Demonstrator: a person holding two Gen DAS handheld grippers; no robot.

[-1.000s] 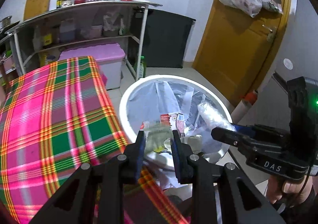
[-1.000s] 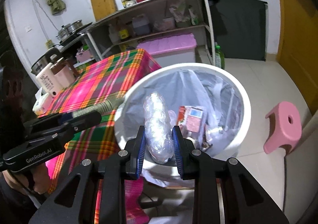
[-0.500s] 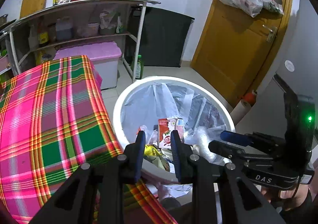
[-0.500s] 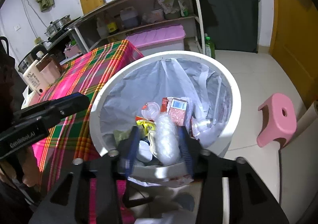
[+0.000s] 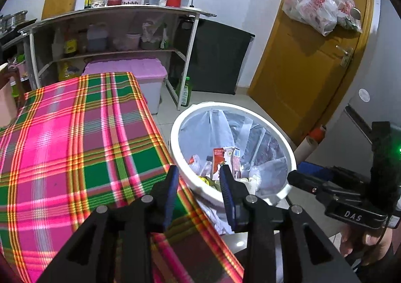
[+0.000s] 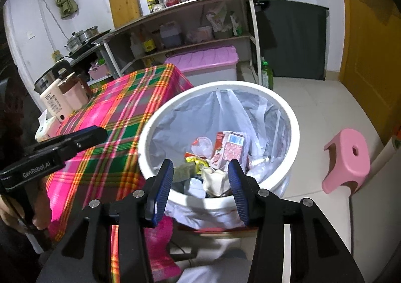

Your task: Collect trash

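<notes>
While we hold both tools over the white trash bin (image 6: 288, 117), the left gripper (image 5: 199, 180) has its jaws opening, with nothing between the blue pads; through the gap we see only the bin's near rim and the edge of the plaid tablecloth (image 5: 75, 147). Our right gripper (image 6: 200, 177) stands with its jaws spread and grips nothing; the rubbish seen between its pads lies down inside the bin, apart from them.

The bin stands on the tiled floor just beside the table's corner, lined with a pale plastic bag (image 6: 253, 107) whose edge folds over the rim. Inside it we see the collected trash: a red-and-white drink carton (image 6: 229, 148) leaning on the heap, a clear plastic lid or cup (image 6: 203, 143) to its left, a yellow wrapper (image 6: 198, 161), crumpled whitish paper (image 6: 213, 180) at the near side, and clear plastic film (image 5: 253, 172) toward the right wall.

From the left wrist view, our right hand (image 5: 361, 240) shows at the lower right, wrapped around the other tool's handle. From the right wrist view, our left hand (image 6: 37, 212) grips its handle at the left edge, above the cloth.

A pink stool (image 6: 348, 157) stands on the floor right of the bin.
</notes>
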